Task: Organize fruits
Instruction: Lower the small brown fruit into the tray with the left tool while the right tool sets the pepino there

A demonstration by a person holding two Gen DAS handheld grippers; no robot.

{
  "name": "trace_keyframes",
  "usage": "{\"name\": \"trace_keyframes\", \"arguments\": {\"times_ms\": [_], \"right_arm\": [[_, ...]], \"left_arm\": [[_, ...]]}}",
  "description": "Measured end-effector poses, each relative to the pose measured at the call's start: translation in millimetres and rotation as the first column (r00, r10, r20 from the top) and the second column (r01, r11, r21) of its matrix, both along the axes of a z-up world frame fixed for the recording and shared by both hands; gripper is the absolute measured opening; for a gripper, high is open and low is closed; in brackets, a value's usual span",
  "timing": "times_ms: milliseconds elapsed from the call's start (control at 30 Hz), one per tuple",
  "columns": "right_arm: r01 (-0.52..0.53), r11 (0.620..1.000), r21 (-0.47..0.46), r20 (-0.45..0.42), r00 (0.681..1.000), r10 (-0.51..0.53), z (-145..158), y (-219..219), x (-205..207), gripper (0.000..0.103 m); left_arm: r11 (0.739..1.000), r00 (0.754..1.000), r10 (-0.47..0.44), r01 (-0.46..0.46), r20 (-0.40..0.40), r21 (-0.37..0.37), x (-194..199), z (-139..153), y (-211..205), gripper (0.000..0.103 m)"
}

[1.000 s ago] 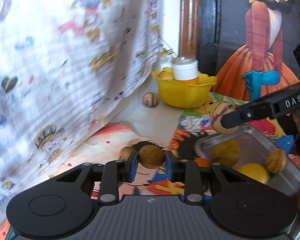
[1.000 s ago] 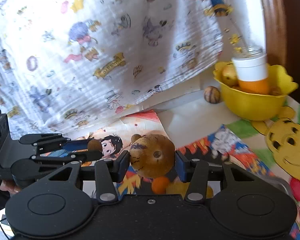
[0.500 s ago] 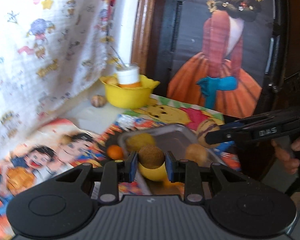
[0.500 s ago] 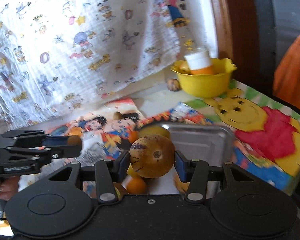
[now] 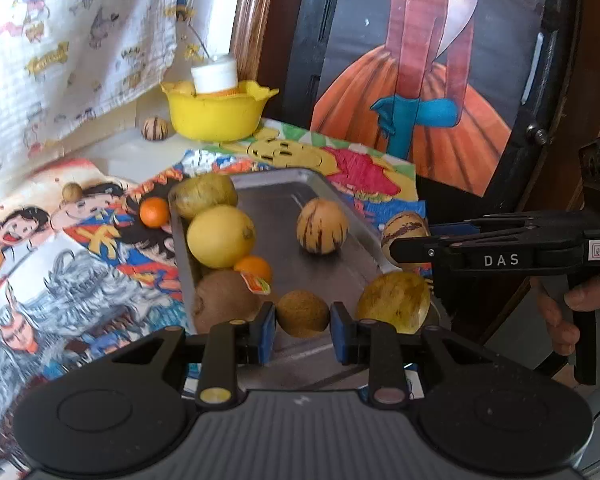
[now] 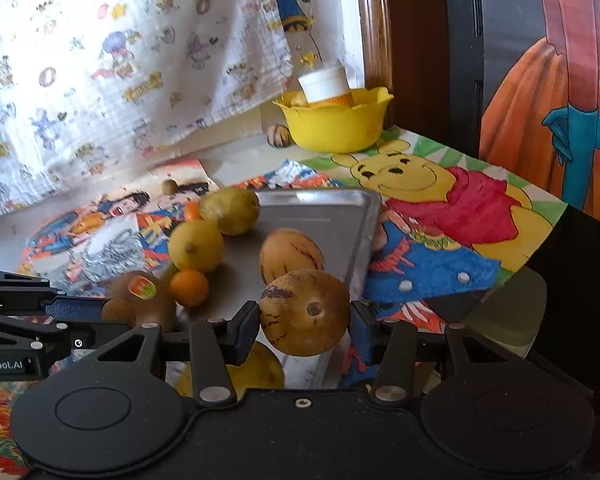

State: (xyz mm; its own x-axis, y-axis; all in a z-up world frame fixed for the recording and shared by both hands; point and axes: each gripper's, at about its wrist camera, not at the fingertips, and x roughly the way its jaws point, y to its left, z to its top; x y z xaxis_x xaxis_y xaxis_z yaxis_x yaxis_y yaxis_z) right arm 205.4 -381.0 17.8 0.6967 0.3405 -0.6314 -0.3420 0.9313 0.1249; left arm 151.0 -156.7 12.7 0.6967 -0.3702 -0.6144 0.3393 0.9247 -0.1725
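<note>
My left gripper [image 5: 303,318] is shut on a small round brown fruit [image 5: 302,313] and holds it over the near end of the metal tray [image 5: 284,192]. My right gripper [image 6: 304,326] is shut on a striped yellow-brown melon [image 6: 305,312] over the tray's right edge [image 6: 364,216]; it shows in the left wrist view [image 5: 404,236] too. In the tray lie a lemon [image 5: 221,236], a greenish fruit [image 5: 204,196], a small orange [image 5: 254,269], a kiwi with a sticker [image 5: 224,300], a striped melon [image 5: 322,231] and a yellow melon [image 5: 396,300].
A yellow bowl [image 5: 216,110] with a white-capped jar [image 5: 214,74] stands at the back. A striped nut-like fruit [image 5: 154,129], a small orange [image 5: 154,212] and a small brown fruit [image 5: 72,191] lie on the cartoon mats. A printed cloth [image 6: 120,60] hangs at the left.
Both grippers have moved right and closer over the tray, each keeping its fruit. The tray now fills the middle of both views.
</note>
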Motion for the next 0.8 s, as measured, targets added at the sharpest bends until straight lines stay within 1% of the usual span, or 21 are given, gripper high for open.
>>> {"name": "trace_keyframes", "arguments": {"times_ms": [167,333,667,800], "right_arm": [[0.0,1.0,0.007,-0.018,1.0,0.001,-11.2,-1.0,10.7,0.05],[-0.033,0.999,-0.002,-0.021,0.999,0.033,-14.5,3.4,19.6,0.05],[-0.055,0.998,-0.012,-0.039,0.998,0.054,-16.1,7.5,24.9,0.051],[-0.061,0.998,-0.027,-0.052,0.997,0.06,-15.2,10.0,27.4,0.051]], "left_arm": [[1.0,0.999,0.026,-0.025,-0.036,0.016,5.1,-11.8,-8.8,0.032],[0.999,0.999,0.03,-0.028,-0.042,0.04,4.5,-17.0,-15.3,0.032],[0.998,0.995,0.046,-0.042,-0.087,0.047,6.6,-26.4,-16.9,0.032],[0.998,0.994,0.054,-0.051,-0.1,0.037,7.7,-27.3,-14.9,0.032]]}}
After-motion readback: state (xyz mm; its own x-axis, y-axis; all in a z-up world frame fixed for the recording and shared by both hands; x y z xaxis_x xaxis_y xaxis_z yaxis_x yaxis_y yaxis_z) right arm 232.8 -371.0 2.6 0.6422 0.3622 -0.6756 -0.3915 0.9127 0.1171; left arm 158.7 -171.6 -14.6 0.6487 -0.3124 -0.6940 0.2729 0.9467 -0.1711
